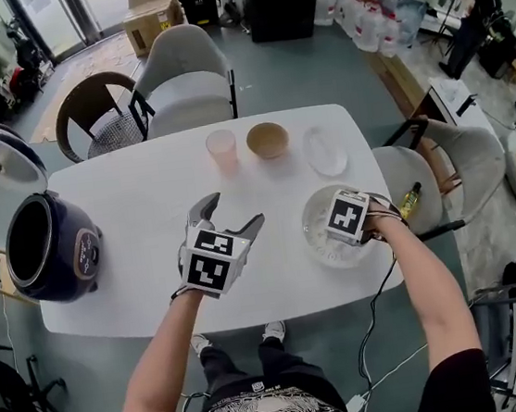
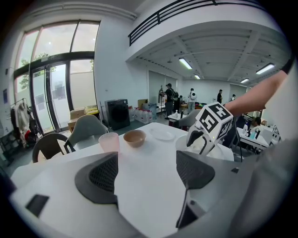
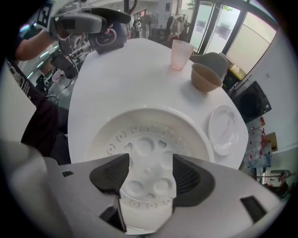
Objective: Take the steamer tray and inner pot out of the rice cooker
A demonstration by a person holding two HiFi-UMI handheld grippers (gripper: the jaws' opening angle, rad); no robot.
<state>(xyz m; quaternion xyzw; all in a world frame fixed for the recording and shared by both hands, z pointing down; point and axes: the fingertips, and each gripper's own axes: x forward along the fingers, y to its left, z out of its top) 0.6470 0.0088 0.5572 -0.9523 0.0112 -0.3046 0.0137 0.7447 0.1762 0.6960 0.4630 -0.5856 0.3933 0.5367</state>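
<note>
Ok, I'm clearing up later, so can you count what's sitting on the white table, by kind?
Rice cooker: 1
Steamer tray: 1
Cup: 1
Bowl: 1
Plate: 1
Total: 5

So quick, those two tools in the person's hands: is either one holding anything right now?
Left tool: open, empty.
Right tool: open, above the tray, not gripping it.
</note>
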